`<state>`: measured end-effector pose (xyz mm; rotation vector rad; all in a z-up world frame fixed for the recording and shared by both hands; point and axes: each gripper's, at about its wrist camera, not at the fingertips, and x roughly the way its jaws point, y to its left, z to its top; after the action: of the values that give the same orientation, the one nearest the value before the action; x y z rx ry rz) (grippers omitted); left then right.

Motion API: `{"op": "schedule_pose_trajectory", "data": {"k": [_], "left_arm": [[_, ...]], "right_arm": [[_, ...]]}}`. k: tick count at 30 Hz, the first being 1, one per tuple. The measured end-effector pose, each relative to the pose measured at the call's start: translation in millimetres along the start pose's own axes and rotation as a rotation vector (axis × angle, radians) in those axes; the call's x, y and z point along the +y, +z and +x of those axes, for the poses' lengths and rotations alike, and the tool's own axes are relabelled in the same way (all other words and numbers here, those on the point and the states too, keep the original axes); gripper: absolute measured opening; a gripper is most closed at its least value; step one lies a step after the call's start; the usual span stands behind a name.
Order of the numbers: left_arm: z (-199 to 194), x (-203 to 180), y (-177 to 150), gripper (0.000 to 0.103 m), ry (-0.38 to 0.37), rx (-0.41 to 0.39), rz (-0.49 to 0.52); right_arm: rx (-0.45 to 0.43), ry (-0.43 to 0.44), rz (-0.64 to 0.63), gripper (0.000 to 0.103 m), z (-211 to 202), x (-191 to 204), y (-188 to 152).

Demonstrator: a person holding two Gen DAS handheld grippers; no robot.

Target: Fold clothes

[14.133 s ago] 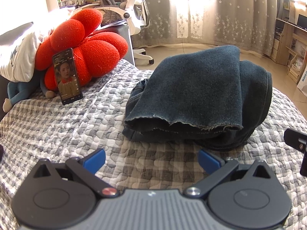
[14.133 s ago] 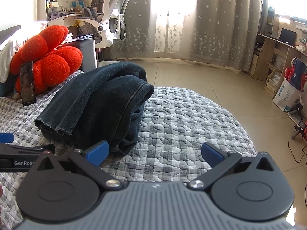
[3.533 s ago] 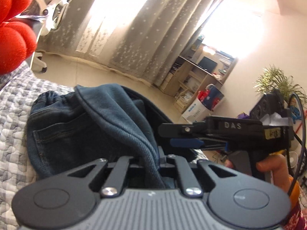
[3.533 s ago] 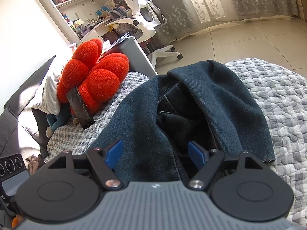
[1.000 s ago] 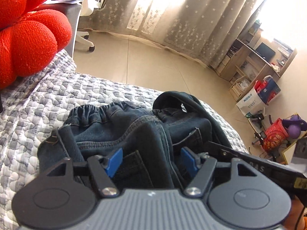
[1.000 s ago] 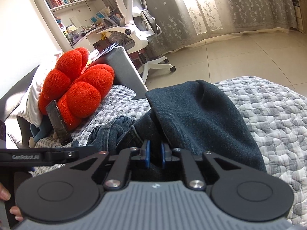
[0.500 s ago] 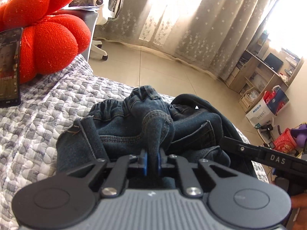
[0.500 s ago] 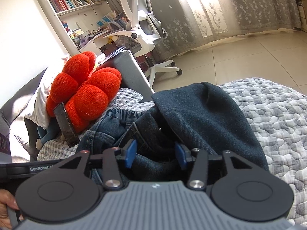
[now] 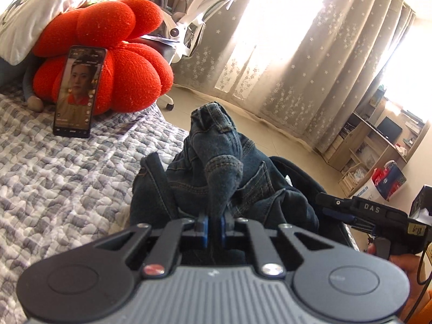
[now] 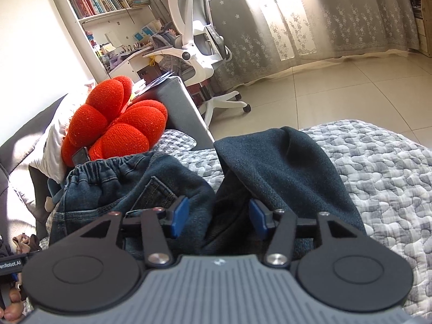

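In the left wrist view a phone (image 9: 78, 91) leans against a red cushion (image 9: 113, 62) at the left, both on the quilted bed (image 9: 54, 178). In the middle, the left gripper (image 9: 213, 228) is clamped tight on a fold of the dark jeans (image 9: 216, 162), which rise in a bunched peak above its pads while the rest lies heaped on the bed. At the right edge the right gripper (image 9: 343, 213) shows side-on beside the denim, held by a hand (image 9: 405, 267).

In the right wrist view the cushion sits at the left, the jeans' elastic waistband (image 10: 108, 170) just right of it. The right gripper's jaws have just been opening and stand about half apart; denim lies between the blue pads (image 10: 181, 213), which are not pressing it. A folded leg (image 10: 283, 162) lies to the right on the bed.
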<state>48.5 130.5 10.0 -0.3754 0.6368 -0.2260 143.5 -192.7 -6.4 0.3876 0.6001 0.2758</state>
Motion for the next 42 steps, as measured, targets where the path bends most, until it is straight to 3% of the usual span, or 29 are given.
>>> {"op": "schedule_pose_trajectory", "data": {"k": [6,17,20,26,29,33,42], "left_arm": [[-24.6,29.6,-11.3,0.008,0.037,-0.024,-0.075],[-56.1,68.0,-36.3,0.005,0.072,-0.006,-0.170],[-51.0,70.2,-38.5,0.004,0.058,0.027,-0.159],[-51.6,56.2,-18.9,0.007,0.009,0.019,-0.096],[-53.5,51.0,-7.5,0.015,-0.016,0.014,-0.092],[-52.9,39.3,5.2,0.040,-0.036,0.003,-0.067],[-45.2,10.7,38.8,0.055,-0.052,-0.024,0.018]], "right_arm": [[0.005,-0.017,-0.023,0.060,3.7,0.1,-1.5],[0.138,0.015,0.015,0.060,18.5,5.6,-12.1],[0.172,0.057,0.042,0.060,14.4,9.1,-15.4],[0.187,0.079,0.066,0.060,10.8,18.4,-15.2],[0.175,0.054,0.056,0.060,10.7,20.3,-11.8],[0.164,0.056,0.057,0.060,13.2,19.7,-6.0],[0.176,0.037,0.084,0.060,33.7,9.2,0.7]]}}
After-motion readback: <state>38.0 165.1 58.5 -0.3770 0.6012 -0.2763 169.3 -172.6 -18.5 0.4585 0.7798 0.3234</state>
